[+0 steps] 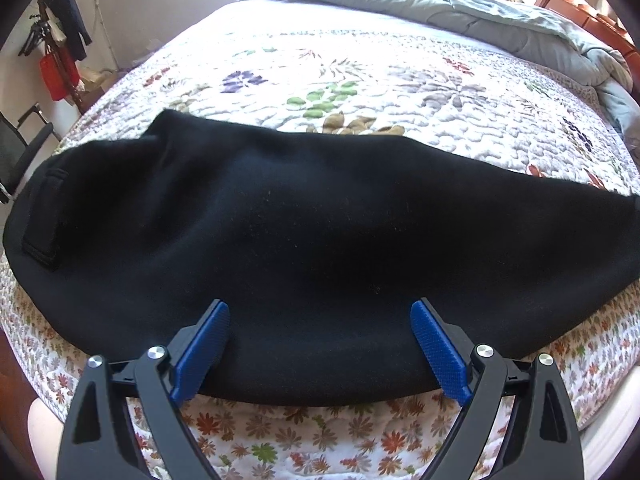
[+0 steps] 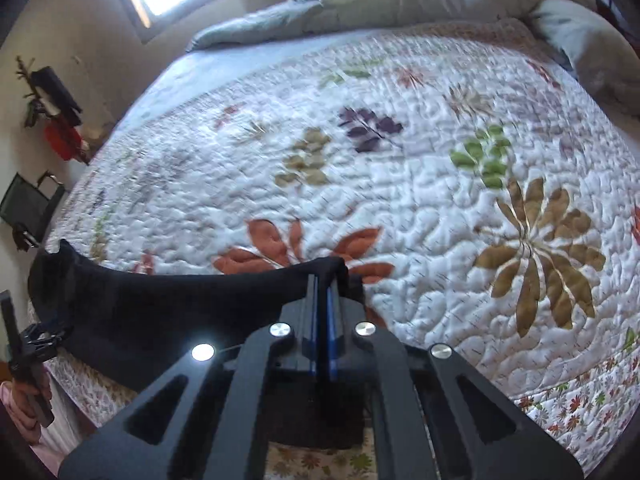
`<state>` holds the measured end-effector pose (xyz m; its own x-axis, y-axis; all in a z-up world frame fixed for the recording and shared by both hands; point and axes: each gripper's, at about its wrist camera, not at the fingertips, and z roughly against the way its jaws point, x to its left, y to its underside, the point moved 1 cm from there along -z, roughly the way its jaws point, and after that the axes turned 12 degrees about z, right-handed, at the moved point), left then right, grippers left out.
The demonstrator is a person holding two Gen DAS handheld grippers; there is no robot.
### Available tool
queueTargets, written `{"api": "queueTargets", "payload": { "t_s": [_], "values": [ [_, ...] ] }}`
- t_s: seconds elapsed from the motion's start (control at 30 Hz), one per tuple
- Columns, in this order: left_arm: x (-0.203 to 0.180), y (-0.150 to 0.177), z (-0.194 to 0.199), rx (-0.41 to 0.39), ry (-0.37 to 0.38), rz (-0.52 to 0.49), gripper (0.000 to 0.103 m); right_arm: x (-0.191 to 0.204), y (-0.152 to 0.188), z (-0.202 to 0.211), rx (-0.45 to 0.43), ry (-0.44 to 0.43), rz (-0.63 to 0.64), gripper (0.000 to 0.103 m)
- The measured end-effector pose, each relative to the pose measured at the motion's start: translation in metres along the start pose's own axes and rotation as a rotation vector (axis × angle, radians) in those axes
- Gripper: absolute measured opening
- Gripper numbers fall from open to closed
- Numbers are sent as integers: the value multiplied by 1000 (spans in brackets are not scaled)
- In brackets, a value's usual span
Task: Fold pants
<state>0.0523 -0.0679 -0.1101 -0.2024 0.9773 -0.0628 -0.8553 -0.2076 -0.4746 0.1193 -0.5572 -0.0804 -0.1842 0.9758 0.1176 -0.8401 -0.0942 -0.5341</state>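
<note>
Tilting down, right gripper (image 2: 322, 280) clamping pants (image 2: 160, 304)

My view takes in a white quilt (image 1: 360, 80) stitched with coloured leaves, spread over the bed. A grey duvet (image 1: 460, 4) lies bunched at its far end. By the wall stand a black chair (image 1: 16, 152) and a rack with a red bag (image 1: 54, 76) hanging on it.

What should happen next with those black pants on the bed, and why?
Probably the left gripper should close on the near edge of the black pants. Its jaws stand open over the fabric, while the right gripper is already shut on a corner, so both ends could then lift over the quilt.
</note>
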Motion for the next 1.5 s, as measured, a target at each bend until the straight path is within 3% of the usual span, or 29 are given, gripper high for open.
{"api": "queueTargets", "payload": {
  "t_s": [0.07, 0.13, 0.17, 0.23, 0.3, 0.37, 0.43, 0.5, 0.57, 0.7, 0.87, 0.9, 0.97, 1.0, 1.13, 1.2, 1.33, 1.43, 1.5],
  "values": [
    [-5, 0, -6, 5, -13, -22, 93, -1, 7, -19, 62, 21, 1, 3],
    [-9, 2, -14, 13, -26, -41, 93, -2, 11, -19, 47, 15, -23, 5],
    [-10, 2, -14, 11, -25, -40, 93, -4, 13, -13, 33, 8, -52, 9],
    [-10, 2, -11, 7, 1, -31, 93, -3, 17, -1, 24, 15, -72, 29],
    [-11, 2, -6, 2, 23, -30, 93, 0, 24, 16, 28, 52, -79, 30],
    [-13, 2, -1, -9, 38, -23, 93, 2, 38, 32, 30, 15, -140, 32],
    [-15, 3, 1, -4, 61, -9, 93, 5, 55, 38, 61, -33, -201, 46],
    [-19, 6, 1, 14, 95, 13, 93, 10, 71, 39, 84, -91, -273, 51],
    [-23, 9, 1, 27, 116, 27, 93, 17, 88, 35, 90, -191, -348, 51],
    [-39, 10, -2, 41, 125, 23, 93, 24, 101, 16, 119, -203, -409, 51],
    [-45, 10, 1, 47, 140, 24, 93, 15, 91, -6, 50, -266, -527, 50],
    [-43, 10, 1, 46, 142, 28, 93, 13, 89, -10, 48, -273, -540, 48],
    [-37, 11, 2, 45, 137, 37, 93, 16, 82, -14, 27, -293, -517, 16],
    [-32, 10, 3, 42, 132, 47, 93, 19, 77, -14, 2, -336, -499, 13],
    [-12, 6, 2, 26, 99, 88, 93, 29, 58, 16, -85, -327, -416, 11],
    [-3, 2, 10, -23, 78, 105, 93, 29, 42, 46, -165, -340, -386, 11],
    [11, -1, 23, -124, 44, 118, 95, 13, 30, 89, -283, -263, -400, 11],
    [16, 2, 4, -72, 14, 106, 96, -17, 50, 74, -187, -99, -462, 11],
    [12, 7, -19, -18, -14, 50, 98, -28, 69, 37, -34, -43, -495, 11]
  ]
}}
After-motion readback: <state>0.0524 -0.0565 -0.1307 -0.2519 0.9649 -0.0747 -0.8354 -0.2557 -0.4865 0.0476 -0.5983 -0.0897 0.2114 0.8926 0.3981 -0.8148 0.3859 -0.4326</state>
